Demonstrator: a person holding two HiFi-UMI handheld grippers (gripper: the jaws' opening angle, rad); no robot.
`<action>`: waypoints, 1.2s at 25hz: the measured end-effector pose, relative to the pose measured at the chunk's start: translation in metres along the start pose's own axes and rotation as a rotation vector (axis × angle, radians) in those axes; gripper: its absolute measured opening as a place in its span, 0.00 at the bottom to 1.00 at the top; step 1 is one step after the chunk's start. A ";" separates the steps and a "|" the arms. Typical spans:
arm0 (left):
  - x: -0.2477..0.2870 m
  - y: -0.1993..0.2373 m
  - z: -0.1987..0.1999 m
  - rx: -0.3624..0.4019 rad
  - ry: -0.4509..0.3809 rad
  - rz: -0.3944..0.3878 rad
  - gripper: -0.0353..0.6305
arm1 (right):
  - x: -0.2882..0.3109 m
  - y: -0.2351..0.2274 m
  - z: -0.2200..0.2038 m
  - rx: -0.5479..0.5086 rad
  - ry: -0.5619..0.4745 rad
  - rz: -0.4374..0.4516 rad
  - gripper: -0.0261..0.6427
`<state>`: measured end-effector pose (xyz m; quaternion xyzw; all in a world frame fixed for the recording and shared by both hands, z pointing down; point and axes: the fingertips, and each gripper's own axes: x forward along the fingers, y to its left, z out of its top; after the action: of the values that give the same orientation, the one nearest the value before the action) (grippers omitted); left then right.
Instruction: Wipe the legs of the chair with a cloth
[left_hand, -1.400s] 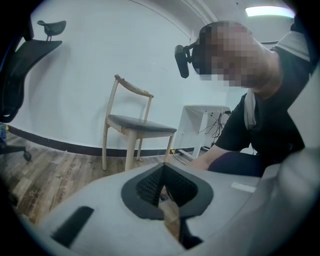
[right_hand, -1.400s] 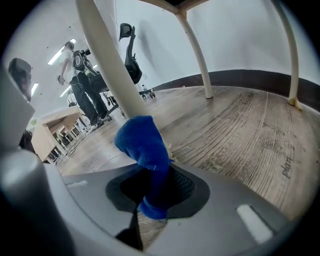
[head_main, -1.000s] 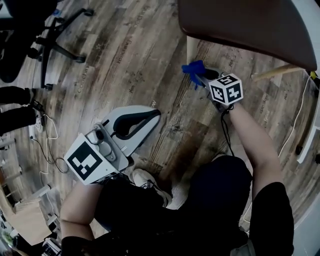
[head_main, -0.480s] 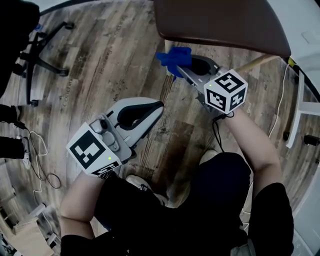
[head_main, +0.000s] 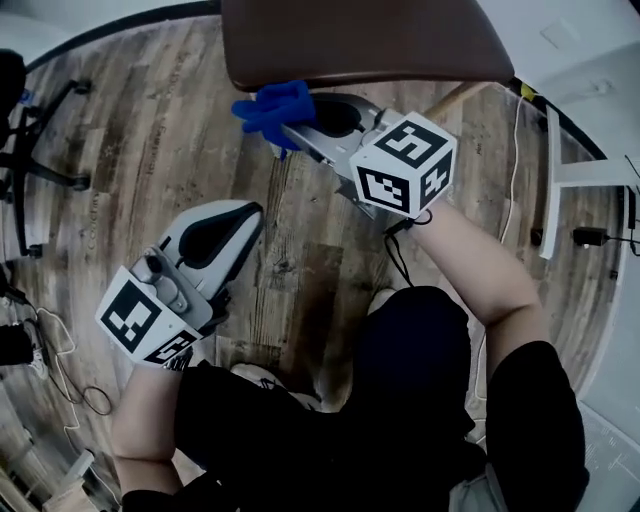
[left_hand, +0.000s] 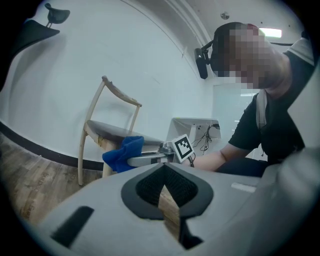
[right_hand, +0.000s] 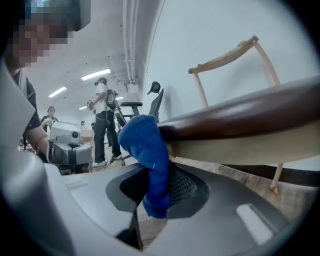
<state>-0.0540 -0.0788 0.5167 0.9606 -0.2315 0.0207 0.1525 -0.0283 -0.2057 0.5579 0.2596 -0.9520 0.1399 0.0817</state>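
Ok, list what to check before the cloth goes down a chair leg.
1. Cloth gripped: ok, the right gripper is shut on it.
2. Cloth sticking out past the jaws: ok, a wad shows beyond the tips.
3. Cloth on a leg: cannot tell; it sits at the seat edge just above that leg, and any contact is hidden.
4. Left gripper out of the way: ok, shut, empty, apart from the chair.
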 end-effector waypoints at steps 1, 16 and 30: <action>0.002 -0.001 -0.002 -0.003 0.001 -0.002 0.05 | -0.006 -0.005 0.003 0.013 -0.010 -0.013 0.17; 0.027 -0.005 -0.012 -0.052 0.020 -0.020 0.05 | -0.180 -0.139 0.003 0.208 -0.121 -0.409 0.17; 0.038 -0.008 -0.009 -0.044 0.015 -0.031 0.05 | -0.261 -0.202 -0.008 0.383 -0.258 -0.587 0.17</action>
<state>-0.0163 -0.0857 0.5275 0.9604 -0.2156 0.0205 0.1754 0.2991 -0.2472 0.5508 0.5475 -0.7961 0.2523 -0.0525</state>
